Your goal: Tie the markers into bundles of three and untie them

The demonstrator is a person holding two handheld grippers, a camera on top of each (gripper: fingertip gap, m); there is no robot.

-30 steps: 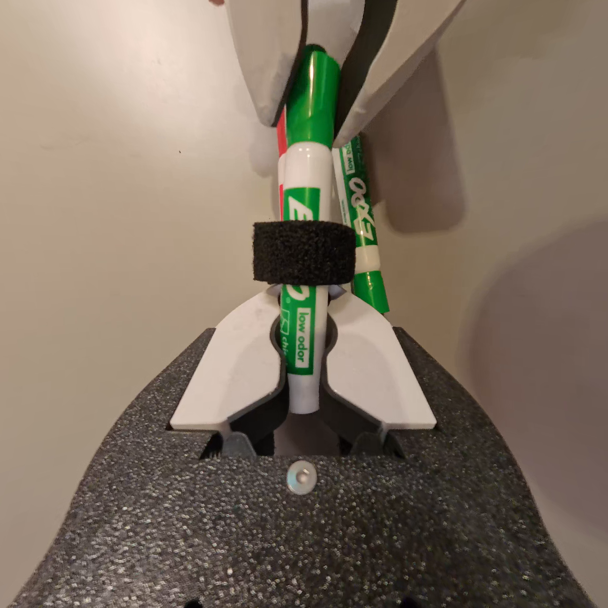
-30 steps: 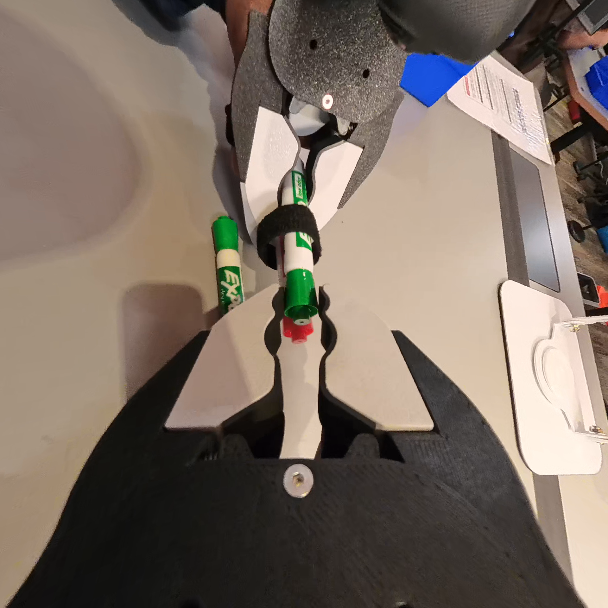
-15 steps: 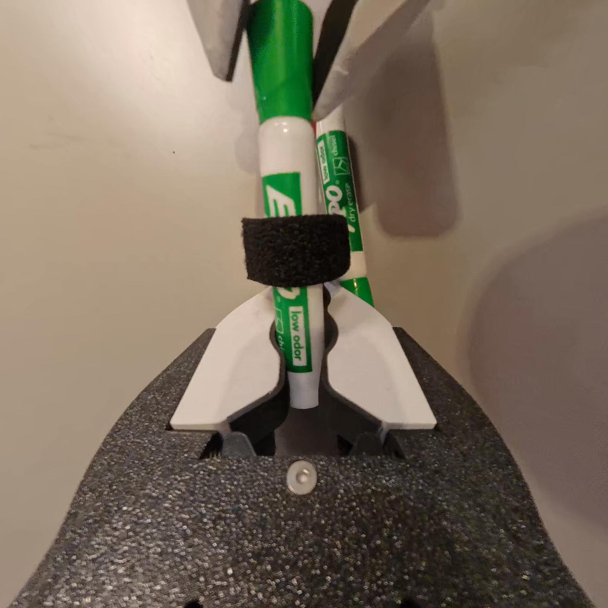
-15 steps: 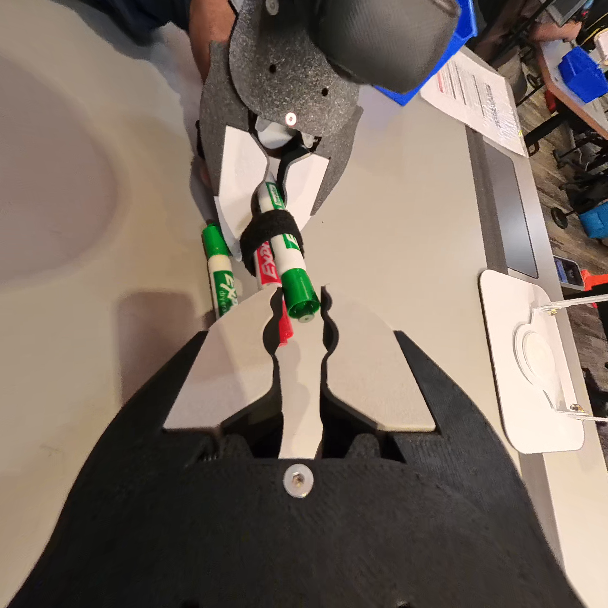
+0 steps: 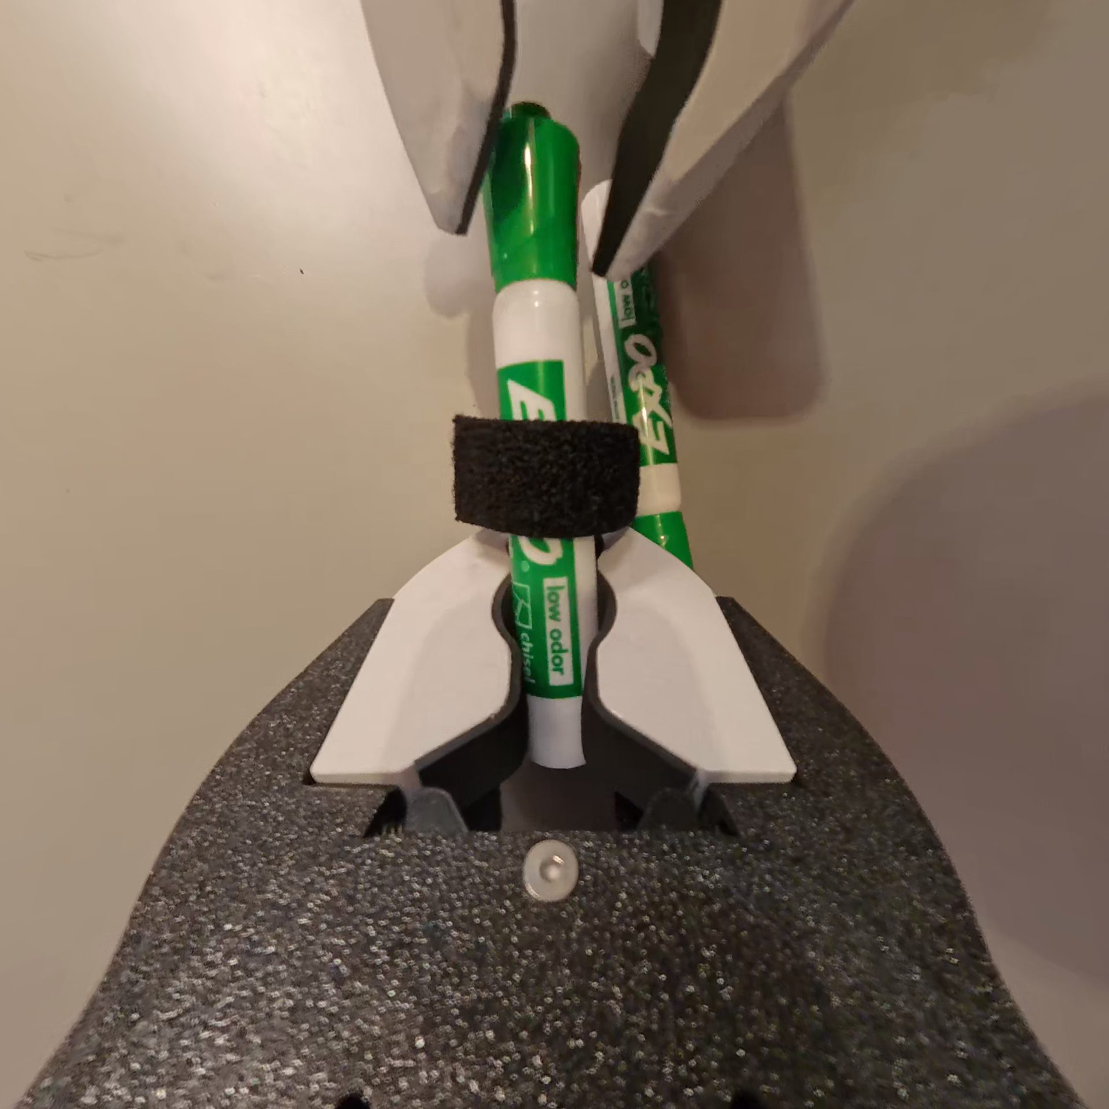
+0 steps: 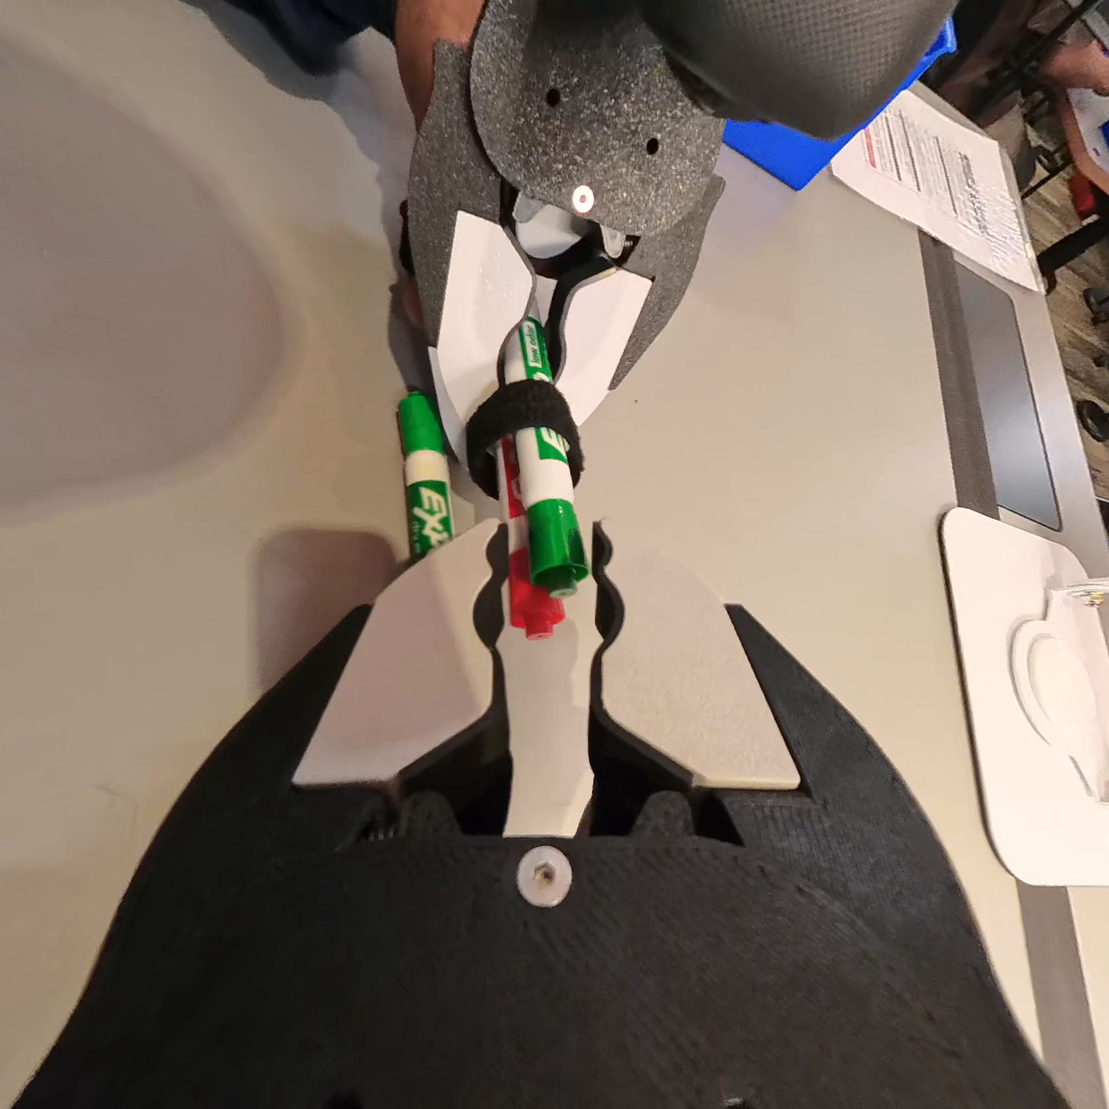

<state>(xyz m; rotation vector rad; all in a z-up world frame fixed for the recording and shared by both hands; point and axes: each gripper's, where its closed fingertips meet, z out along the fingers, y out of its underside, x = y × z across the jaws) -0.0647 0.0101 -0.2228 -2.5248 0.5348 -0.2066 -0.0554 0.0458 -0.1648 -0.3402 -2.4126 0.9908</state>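
Gripping a green marker (image 5: 543, 612) tight, the left gripper (image 5: 551, 552) held it inside the strap (image 5: 543, 485) with a red one (image 6: 531, 606). The right gripper (image 6: 545, 531) hung loose around their caps. The third marker (image 6: 425, 474) lay beside them on the table (image 6: 750, 480); I think it needed tucking in next.

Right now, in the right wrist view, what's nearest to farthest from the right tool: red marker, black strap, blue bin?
1. red marker: between the fingers of the right tool.
2. black strap: just ahead, middle.
3. blue bin: far back, right side.
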